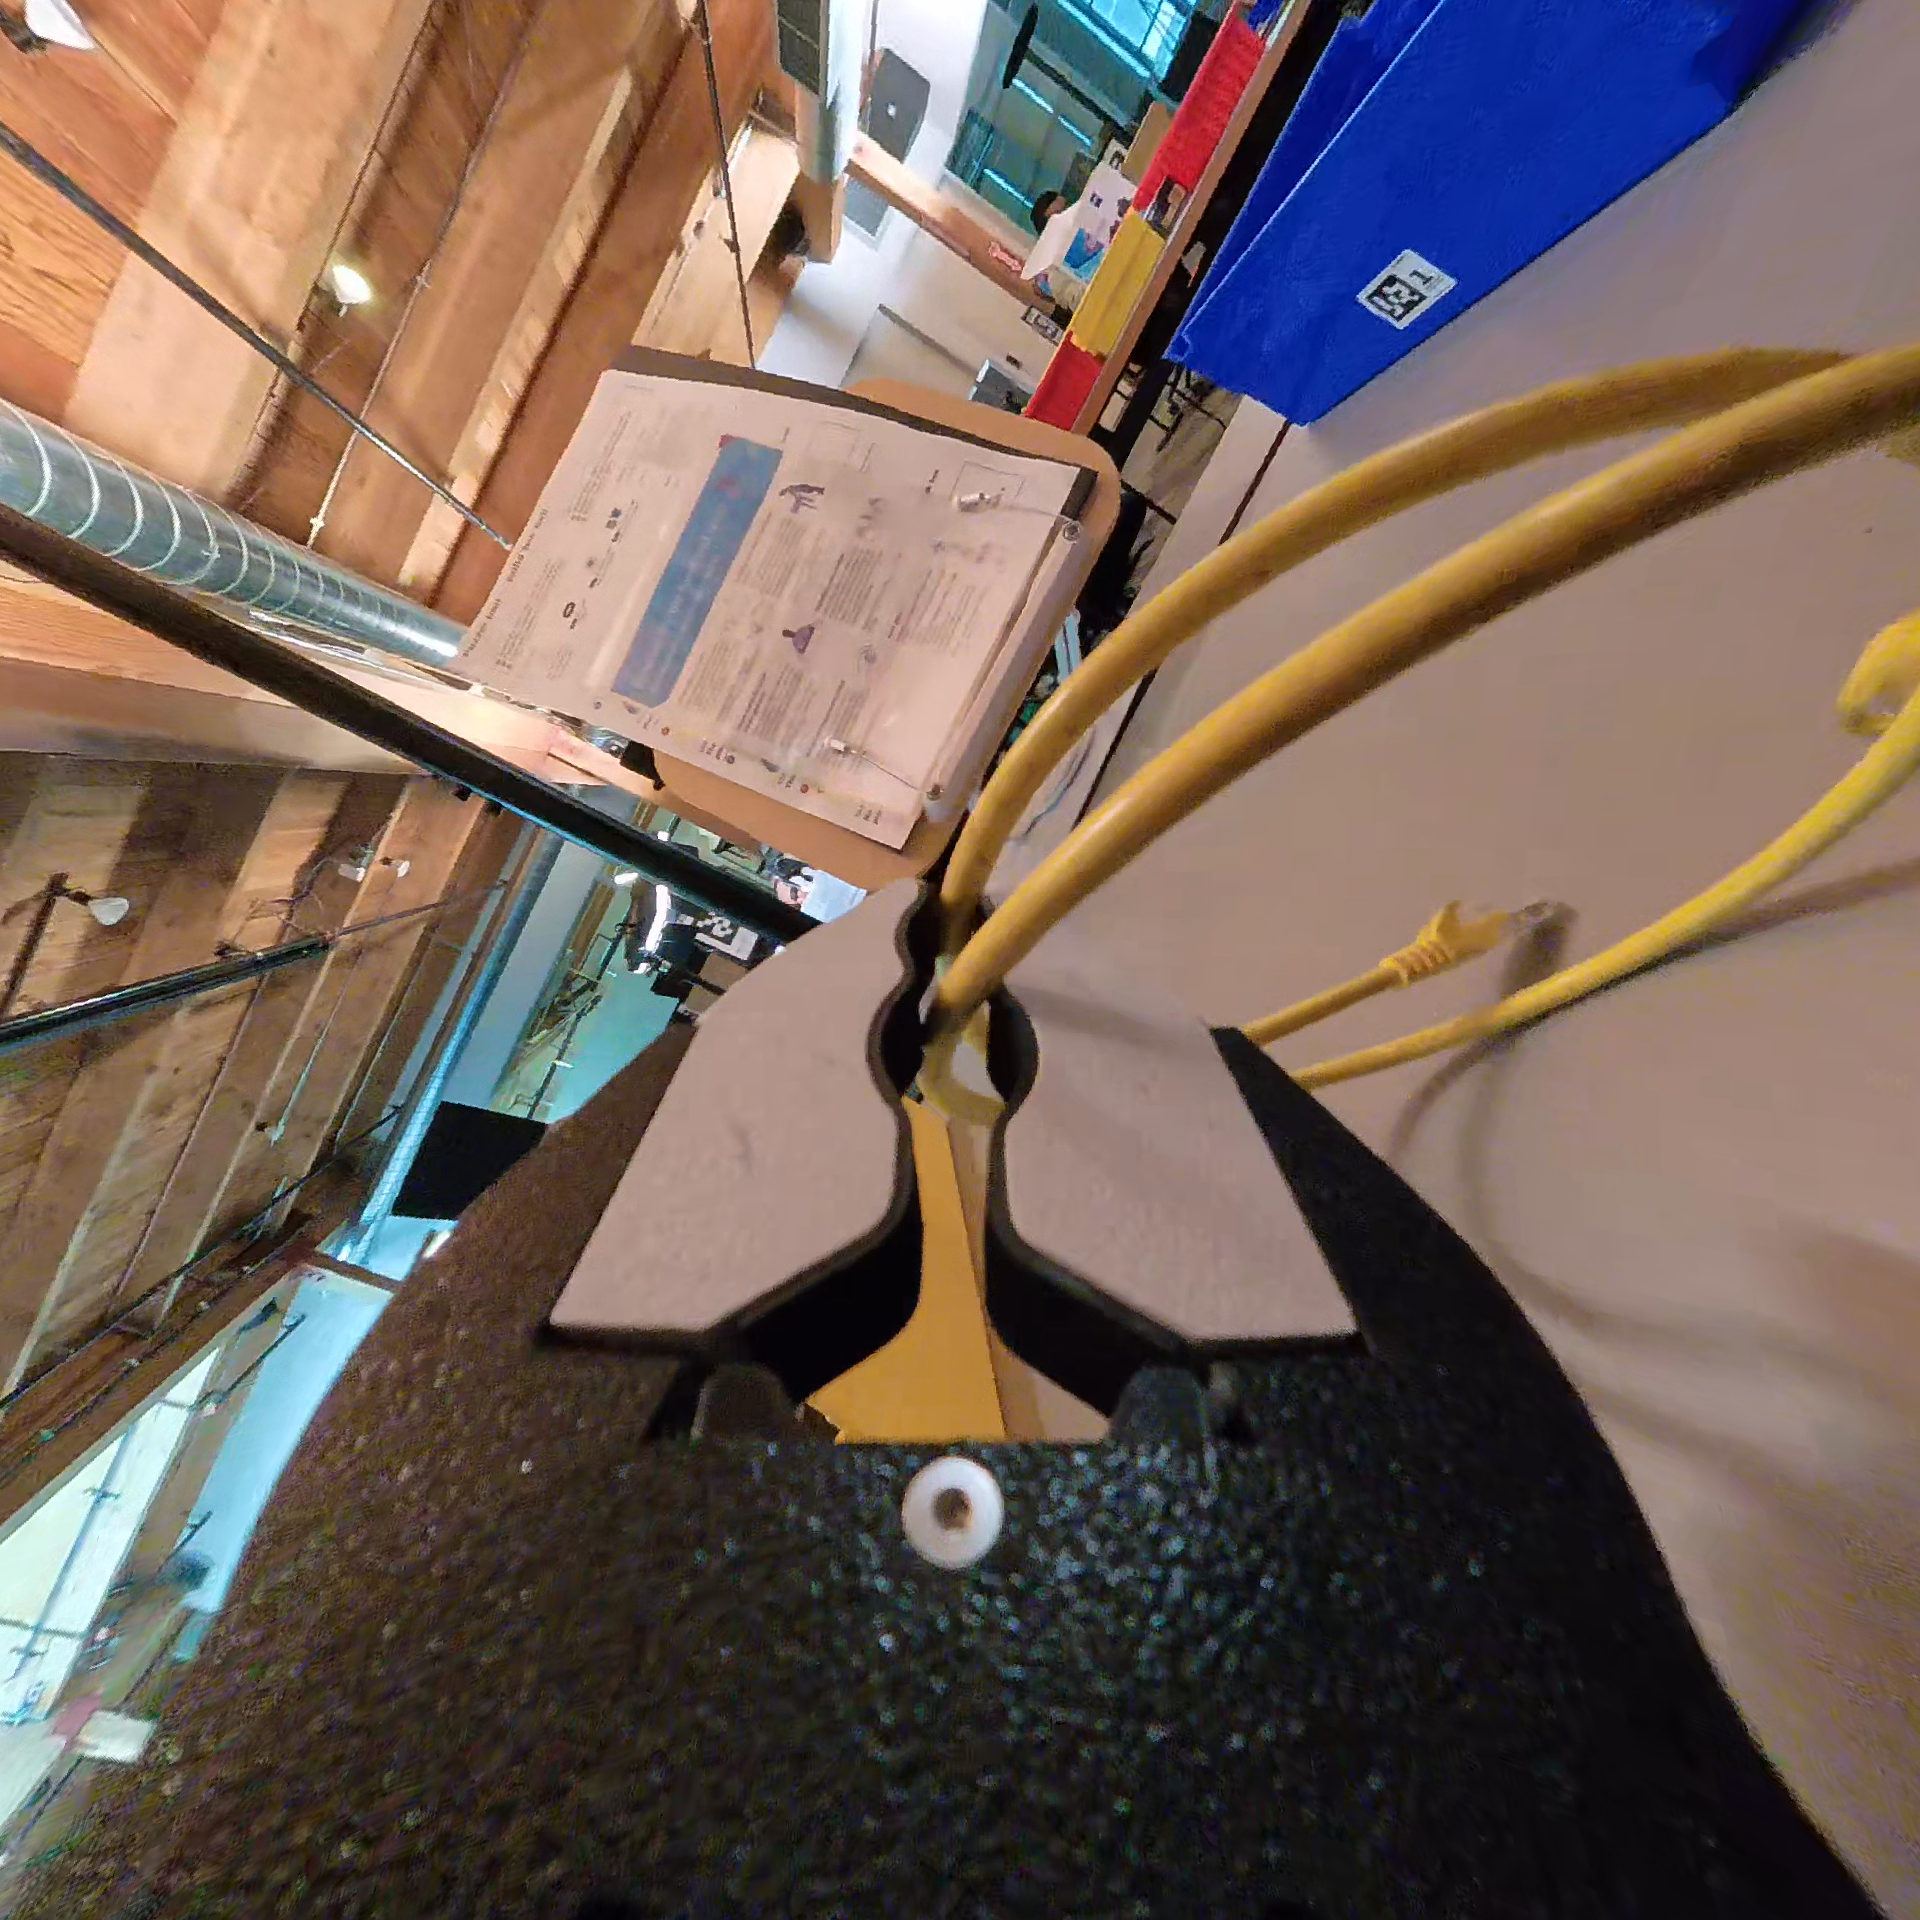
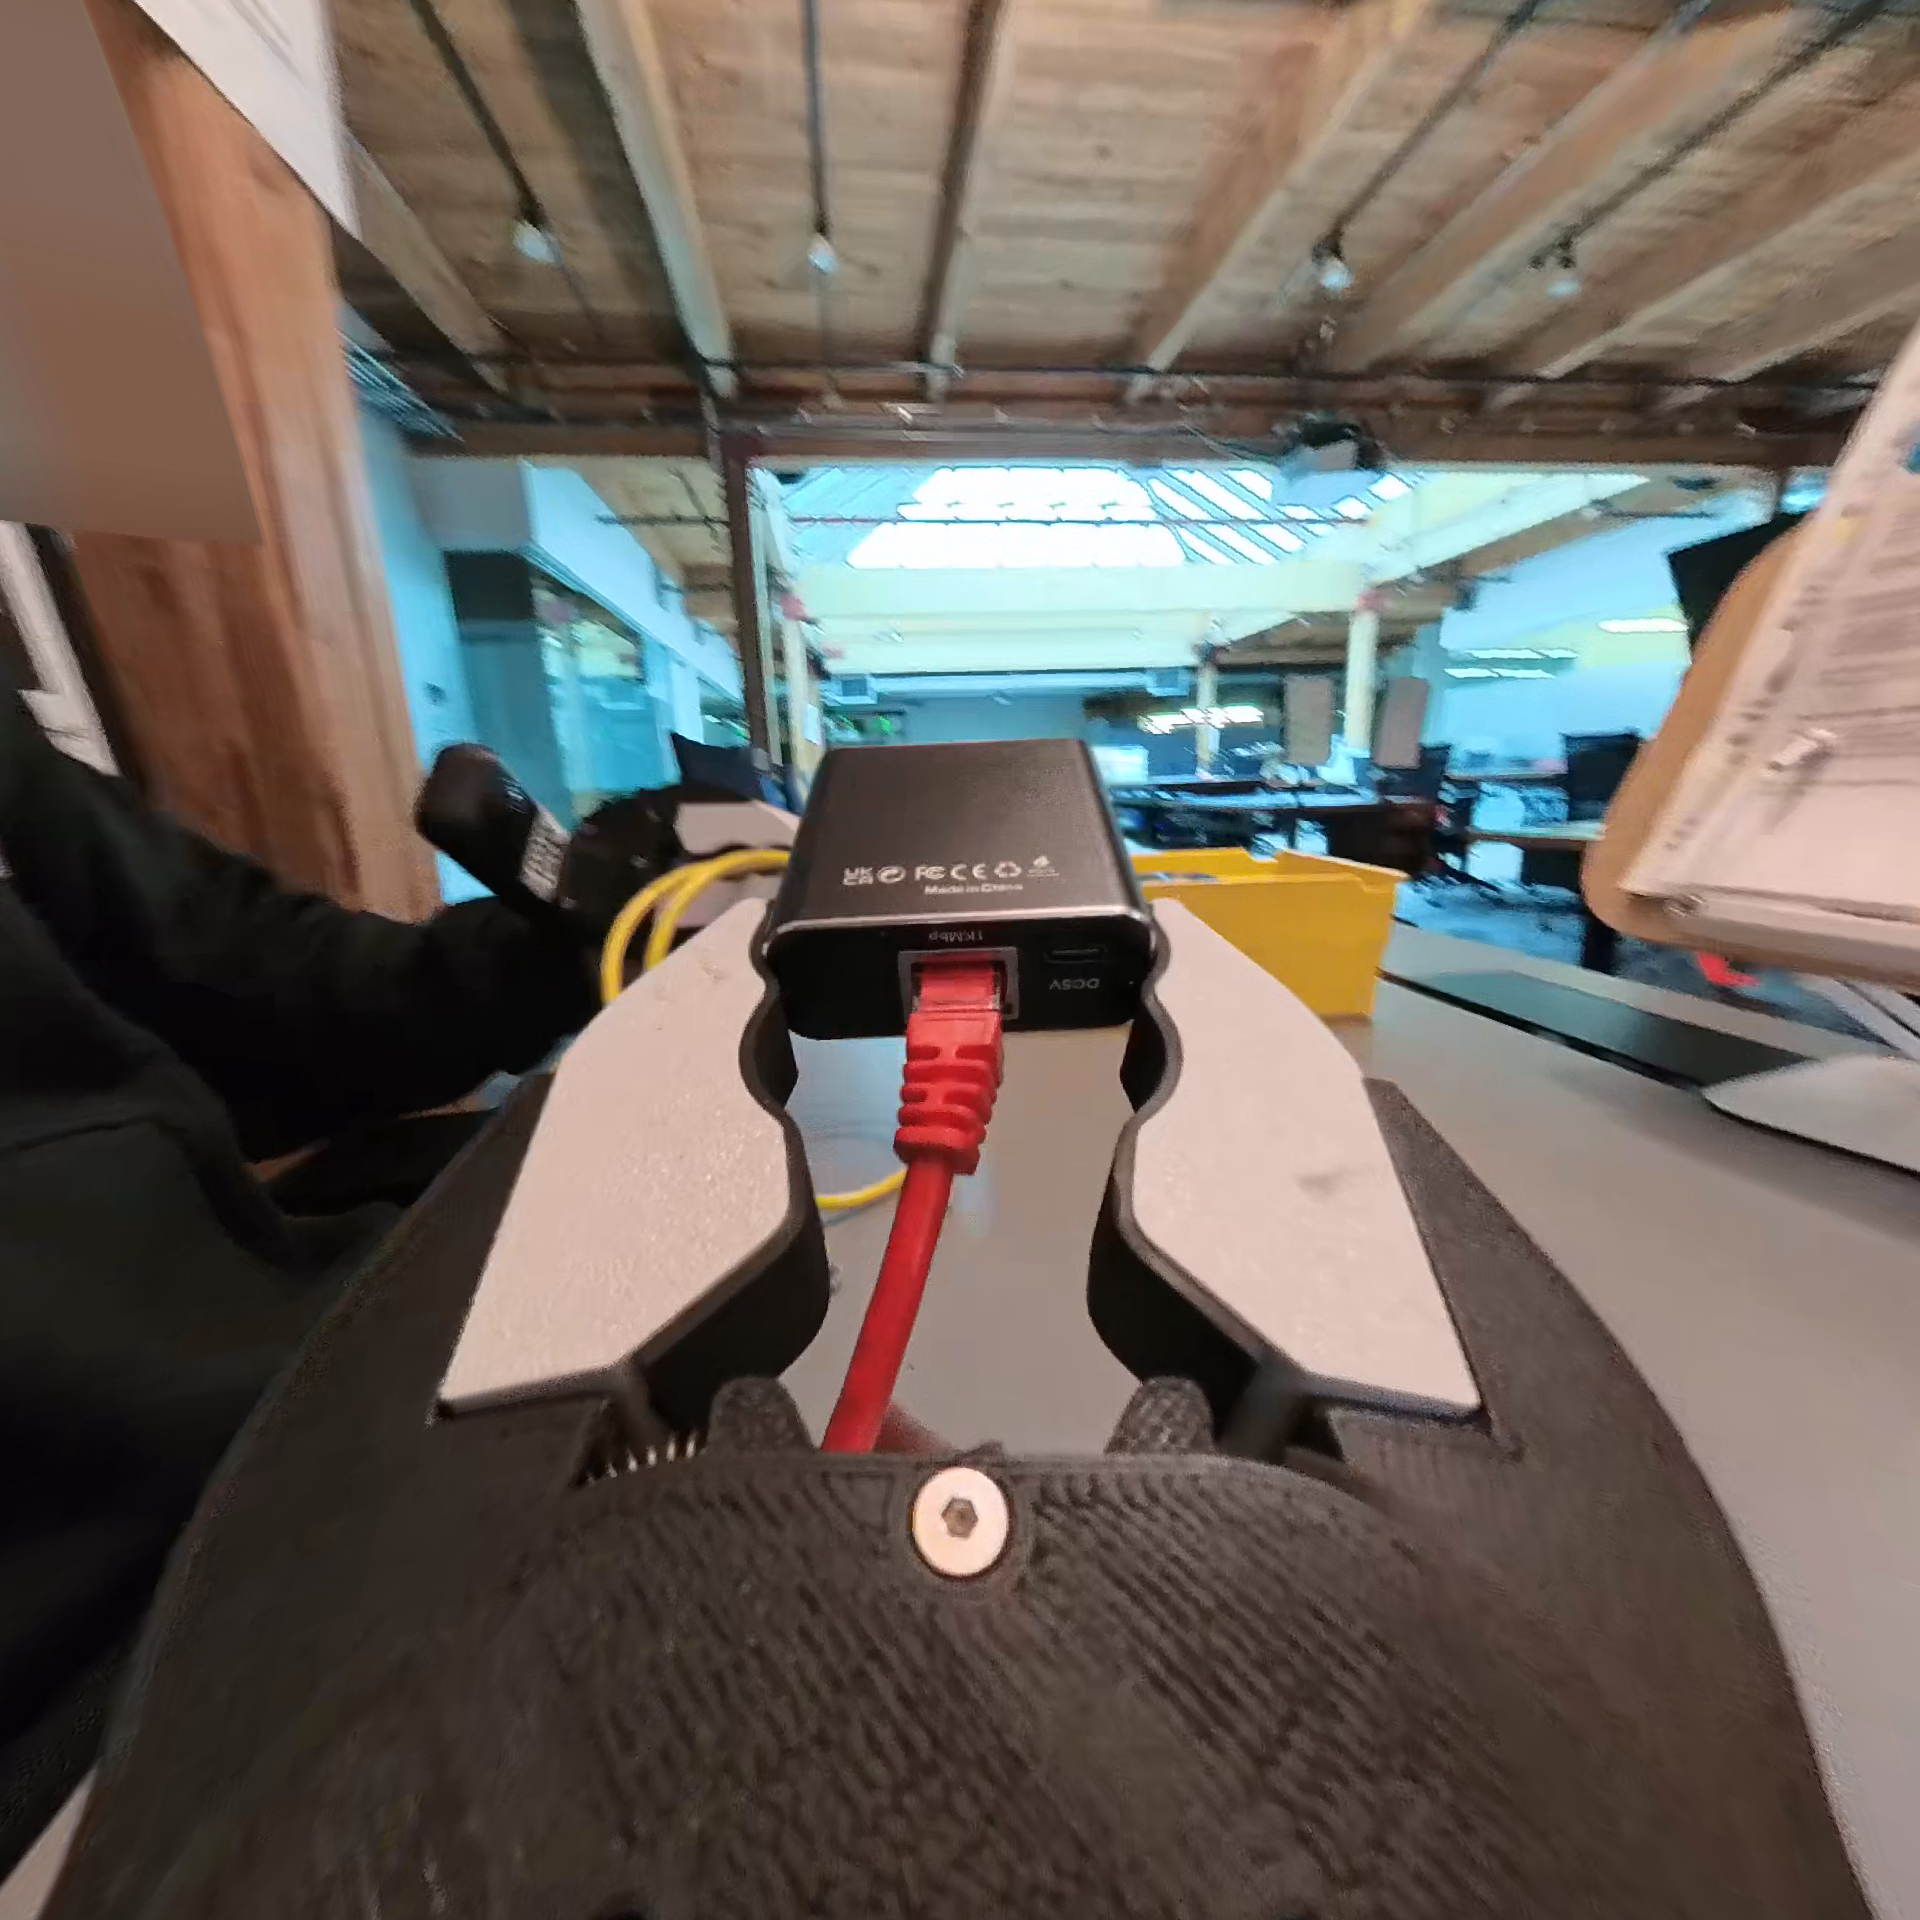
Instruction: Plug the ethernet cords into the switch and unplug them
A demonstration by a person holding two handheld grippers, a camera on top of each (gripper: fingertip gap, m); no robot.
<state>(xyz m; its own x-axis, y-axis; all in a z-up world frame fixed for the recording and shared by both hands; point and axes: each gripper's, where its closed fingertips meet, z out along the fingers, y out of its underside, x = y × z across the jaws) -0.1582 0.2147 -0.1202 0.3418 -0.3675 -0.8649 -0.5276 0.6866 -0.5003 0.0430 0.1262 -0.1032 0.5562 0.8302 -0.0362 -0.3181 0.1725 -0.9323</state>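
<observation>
1. Two tongs, two jobs: my right tongs are closed on the switch, one finger against each side wall, so the port face looks back at my camera and the case cannot slide.
2. One red cord is seated in the switch's port; its boot and cable run back between my right fingers toward my palm. I judge that plug fully in, since the boot sits flush at the port mouth.
3. My left tongs are nearly shut, pinching a yellow cord at the tips. I cannot tell whether I hold its plug or only the cable, because the fingers hide that part.
4. That cord loops out to the right of the left view, above the grey table. The left tongs are rolled hard sideways, so the table stands at the view's right edge.
5. Another yellow plug lies loose on the table, near the left tongs but clear of them.
6. In the right view, the left tongs and the yellow loop sit just left of the switch, close for the next insertion.
7. A yellow bin stands behind the switch, and a blue bin farther off.
8. I judge the next move needs the yellow plug lined up square with a free port; those ports face away from my camera, so I cannot see them.
</observation>
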